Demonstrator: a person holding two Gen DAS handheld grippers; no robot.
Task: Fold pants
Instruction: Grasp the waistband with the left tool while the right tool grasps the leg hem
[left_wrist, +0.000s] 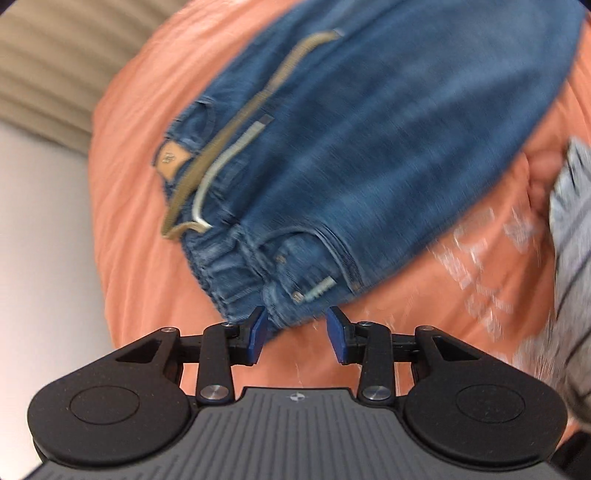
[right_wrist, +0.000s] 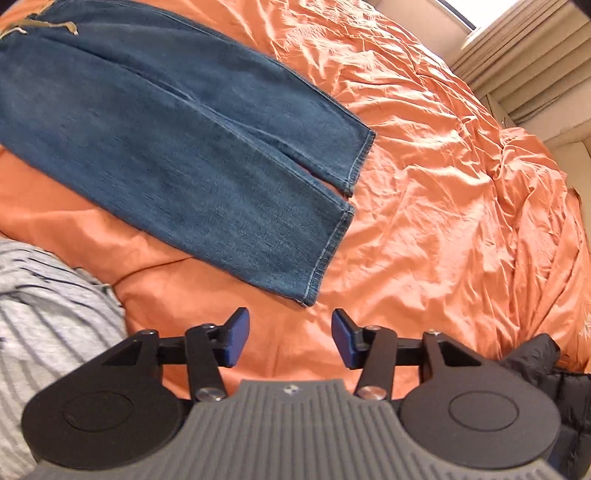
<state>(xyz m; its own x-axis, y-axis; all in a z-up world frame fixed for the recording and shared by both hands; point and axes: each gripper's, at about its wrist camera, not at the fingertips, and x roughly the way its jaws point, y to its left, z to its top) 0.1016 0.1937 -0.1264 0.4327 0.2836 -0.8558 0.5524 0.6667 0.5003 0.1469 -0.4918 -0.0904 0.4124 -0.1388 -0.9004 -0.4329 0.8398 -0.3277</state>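
Blue denim pants (left_wrist: 369, 147) lie flat on an orange bedsheet (left_wrist: 140, 258). In the left wrist view the elastic waistband with a tan drawstring (left_wrist: 229, 133) is nearest. My left gripper (left_wrist: 296, 334) is open, its blue pads just in front of the waistband corner, holding nothing. In the right wrist view the pants (right_wrist: 166, 147) stretch up to the left, with both leg hems (right_wrist: 332, 236) lying side by side. My right gripper (right_wrist: 290, 341) is open and empty, just short of the near leg hem.
A grey striped garment (right_wrist: 48, 314) lies at the left in the right wrist view, and shows at the right edge in the left wrist view (left_wrist: 572, 240). Wrinkled orange sheet (right_wrist: 461, 184) spreads to the right. Curtains (right_wrist: 517, 62) hang beyond the bed.
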